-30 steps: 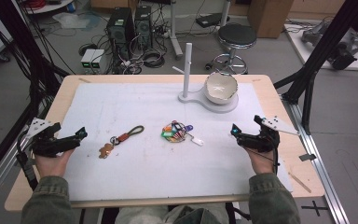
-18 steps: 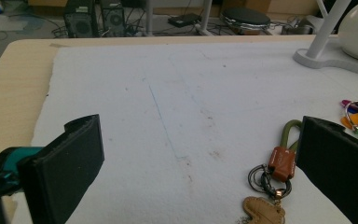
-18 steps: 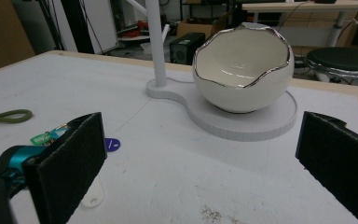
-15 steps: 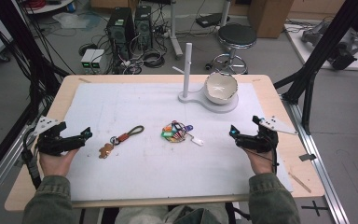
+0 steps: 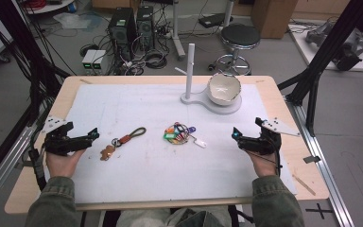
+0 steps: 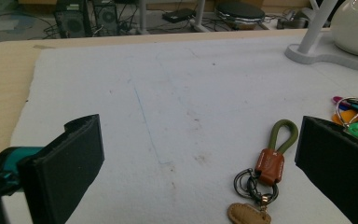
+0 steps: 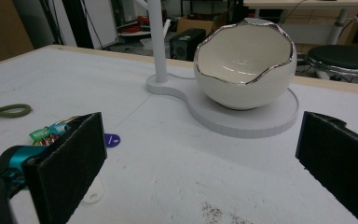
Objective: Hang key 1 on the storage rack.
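The left tongs (image 5: 93, 135) rest low on the white mat (image 5: 137, 99) at the near left of the table (image 5: 283, 101), held in the person's left hand (image 5: 60, 158), and their jaws stand wide apart with nothing between them, as the left gripper view makes plain. Just to the right of them lies the strap keychain (image 5: 123, 141): a green loop, a brown leather piece, dark rings and a small tan tag. Its long axis goes slantwise, with the tag end near and to the left, closest to the left tongs, and the green loop pointing far and to the right. In the left gripper view the strap keychain (image 6: 265, 172) lies close to the right jaw, not yet between the two jaws, so I judge that the left tongs must go a little to the right and forward to take it. The right tongs (image 5: 236, 136) are on the near right side, also open and empty, and they are well apart from this keychain. Between the two hands, nearer to the right tongs, lies the bunch of coloured tags (image 5: 178, 133). At the far right stands the white bowl (image 5: 224, 89) on its stand (image 5: 189, 71), which the right gripper view looks toward.
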The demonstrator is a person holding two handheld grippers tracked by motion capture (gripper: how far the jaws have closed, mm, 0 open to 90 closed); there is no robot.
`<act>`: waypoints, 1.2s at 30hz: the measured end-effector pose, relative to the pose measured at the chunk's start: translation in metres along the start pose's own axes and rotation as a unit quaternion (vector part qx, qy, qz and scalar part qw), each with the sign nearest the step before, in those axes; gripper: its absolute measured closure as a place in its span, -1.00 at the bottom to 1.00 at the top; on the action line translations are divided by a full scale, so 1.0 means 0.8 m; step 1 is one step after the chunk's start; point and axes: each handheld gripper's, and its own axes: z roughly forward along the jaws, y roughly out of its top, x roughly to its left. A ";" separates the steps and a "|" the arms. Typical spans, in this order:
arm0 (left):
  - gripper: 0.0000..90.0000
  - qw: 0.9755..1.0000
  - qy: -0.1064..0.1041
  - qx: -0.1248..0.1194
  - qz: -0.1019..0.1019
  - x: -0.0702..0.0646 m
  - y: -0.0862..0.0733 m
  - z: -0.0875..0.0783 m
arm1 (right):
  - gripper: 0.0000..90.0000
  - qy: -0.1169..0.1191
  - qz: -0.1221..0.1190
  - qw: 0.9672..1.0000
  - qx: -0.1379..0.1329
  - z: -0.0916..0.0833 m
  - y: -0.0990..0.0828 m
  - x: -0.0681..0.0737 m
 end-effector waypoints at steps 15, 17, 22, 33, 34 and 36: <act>-0.96 0.999 -0.018 0.017 0.024 -0.020 0.004 0.019 | -0.98 -0.007 -0.001 1.000 -0.003 -0.001 0.000 -0.001; -0.96 0.999 -0.020 0.018 0.025 -0.022 0.005 0.021 | -0.98 -0.007 -0.001 1.000 -0.002 -0.001 0.000 -0.001; -0.96 0.999 -0.031 0.015 0.030 -0.027 0.007 0.025 | -0.98 -0.006 -0.003 1.000 0.001 0.000 0.000 0.000; -0.96 0.997 -0.043 0.029 0.050 -0.043 0.010 0.041 | -0.98 -0.005 -0.004 1.000 0.002 0.000 0.000 0.001; -0.96 0.997 -0.045 0.029 0.049 -0.044 0.010 0.042 | -0.98 -0.006 -0.005 1.000 0.002 0.000 0.000 0.001; -0.96 0.997 -0.047 0.032 0.051 -0.046 0.010 0.045 | -0.98 -0.006 -0.006 1.000 0.003 0.000 0.000 0.001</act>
